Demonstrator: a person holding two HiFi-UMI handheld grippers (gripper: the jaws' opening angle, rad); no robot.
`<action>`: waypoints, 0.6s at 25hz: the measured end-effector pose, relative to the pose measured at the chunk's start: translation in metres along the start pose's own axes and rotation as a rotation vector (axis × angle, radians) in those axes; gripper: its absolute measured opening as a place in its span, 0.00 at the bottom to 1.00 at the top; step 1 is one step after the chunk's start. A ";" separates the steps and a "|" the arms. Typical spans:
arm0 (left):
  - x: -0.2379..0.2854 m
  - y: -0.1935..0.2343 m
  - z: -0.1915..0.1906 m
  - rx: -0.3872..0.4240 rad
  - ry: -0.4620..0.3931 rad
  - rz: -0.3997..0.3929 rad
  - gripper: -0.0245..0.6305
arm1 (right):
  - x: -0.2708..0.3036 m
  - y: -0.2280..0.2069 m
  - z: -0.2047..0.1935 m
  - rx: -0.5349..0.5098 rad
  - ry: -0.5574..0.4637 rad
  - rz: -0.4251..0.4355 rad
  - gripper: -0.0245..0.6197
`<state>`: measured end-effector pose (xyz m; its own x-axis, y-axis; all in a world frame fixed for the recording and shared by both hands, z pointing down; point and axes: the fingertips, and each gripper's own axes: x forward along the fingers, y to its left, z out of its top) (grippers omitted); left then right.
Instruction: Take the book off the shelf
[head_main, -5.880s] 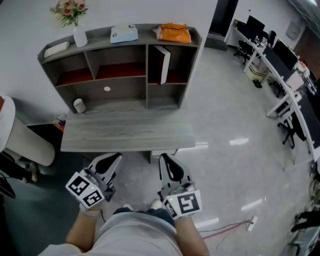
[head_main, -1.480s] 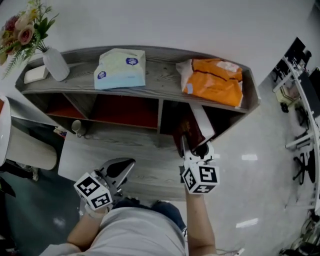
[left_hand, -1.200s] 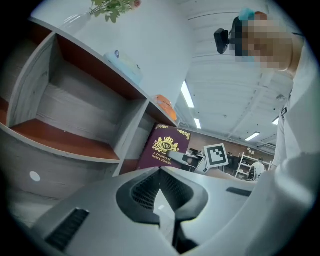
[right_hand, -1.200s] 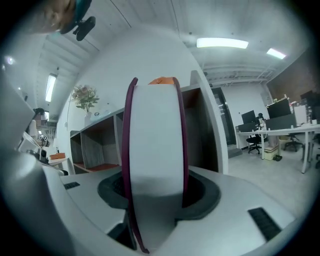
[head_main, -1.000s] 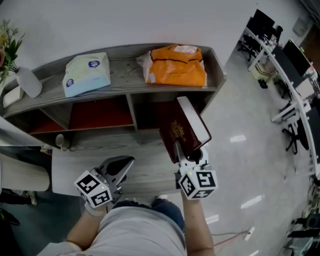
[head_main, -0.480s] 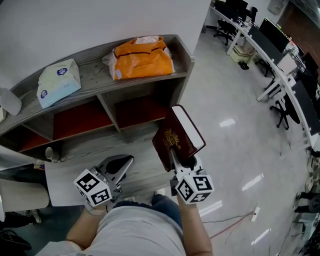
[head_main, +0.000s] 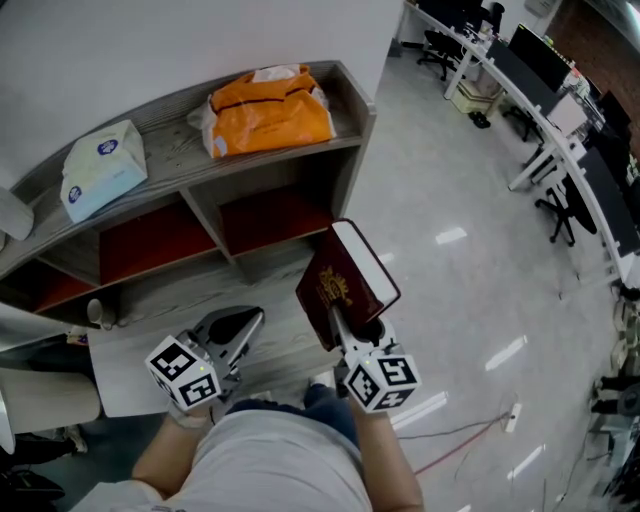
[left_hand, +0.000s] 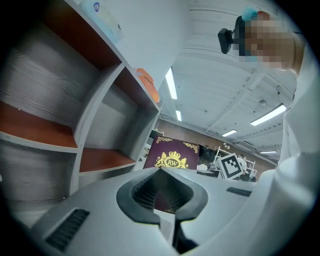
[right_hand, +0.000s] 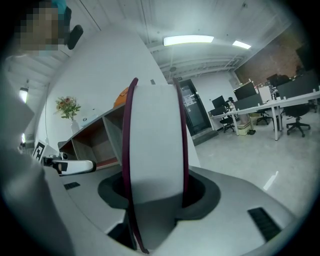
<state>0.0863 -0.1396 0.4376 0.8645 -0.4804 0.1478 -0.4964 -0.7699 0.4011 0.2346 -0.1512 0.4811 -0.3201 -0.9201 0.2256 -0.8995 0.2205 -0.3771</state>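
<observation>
A maroon book (head_main: 338, 283) with a gold crest stands tilted in the air in front of the grey shelf (head_main: 345, 135), clear of its red-floored compartments. My right gripper (head_main: 352, 330) is shut on the book's lower edge. In the right gripper view the white page edge (right_hand: 152, 135) fills the gap between the jaws. My left gripper (head_main: 250, 320) hangs low over the desk top (head_main: 140, 345), shut, holding nothing. In the left gripper view its fingertips (left_hand: 160, 170) meet, with the book's cover (left_hand: 172, 156) beyond them.
On the shelf top lie an orange bag (head_main: 270, 105) and a pale tissue pack (head_main: 100, 168). A small white cup (head_main: 95, 313) stands at the desk's back left. Office desks and chairs (head_main: 560, 110) line the right side, and a cable (head_main: 470, 435) lies on the shiny floor.
The right gripper has drawn the book out of the right shelf compartment and back toward the person. The left gripper has stayed low in front of the desk.
</observation>
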 end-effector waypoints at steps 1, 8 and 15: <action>0.000 0.000 0.000 -0.001 0.000 0.000 0.06 | 0.000 0.001 -0.001 -0.003 0.001 0.000 0.37; -0.002 0.002 0.001 -0.004 -0.005 0.005 0.06 | 0.003 0.004 0.000 0.001 0.005 0.000 0.37; -0.007 0.006 0.001 0.001 -0.004 0.017 0.06 | 0.006 0.007 0.002 -0.012 -0.001 0.005 0.37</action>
<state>0.0771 -0.1409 0.4381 0.8559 -0.4946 0.1511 -0.5107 -0.7624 0.3974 0.2275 -0.1556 0.4778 -0.3242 -0.9193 0.2231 -0.9015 0.2287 -0.3673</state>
